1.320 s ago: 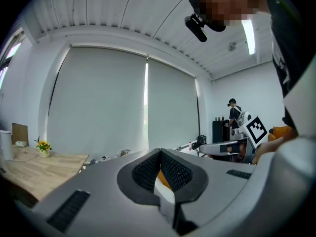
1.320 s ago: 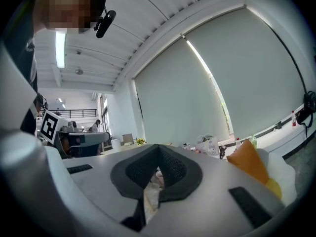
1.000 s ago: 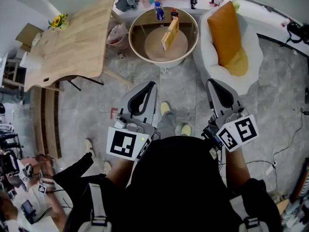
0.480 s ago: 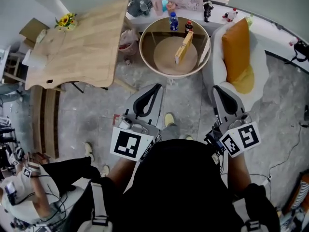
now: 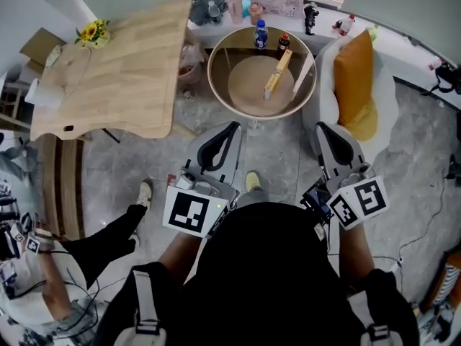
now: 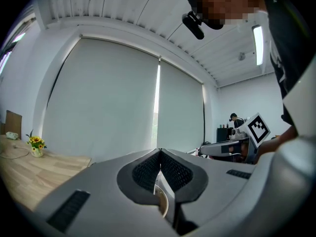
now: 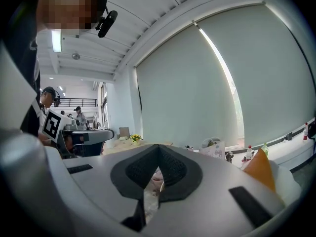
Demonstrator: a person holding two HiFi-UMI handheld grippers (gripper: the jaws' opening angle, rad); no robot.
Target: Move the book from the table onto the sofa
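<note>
**Item:** book (image 5: 276, 75), thin and tan-covered, standing tilted on edge toward the right rim of the round table (image 5: 211, 78), which is a pale disc inside a raised light-wood hoop.

**Change:** table and sofa (image 5: 387, 103) sit nearer in the head view than a second ago. This is probably the approach, with pickup not yet begun.

**Sofa:** white, rounded and soft, bearing an orange cushion (image 5: 353, 78), just right of the table.

**Left gripper (image 5: 231, 127), right gripper (image 5: 321, 127):** grey with textured pads, pressed together with nothing between.
</note>
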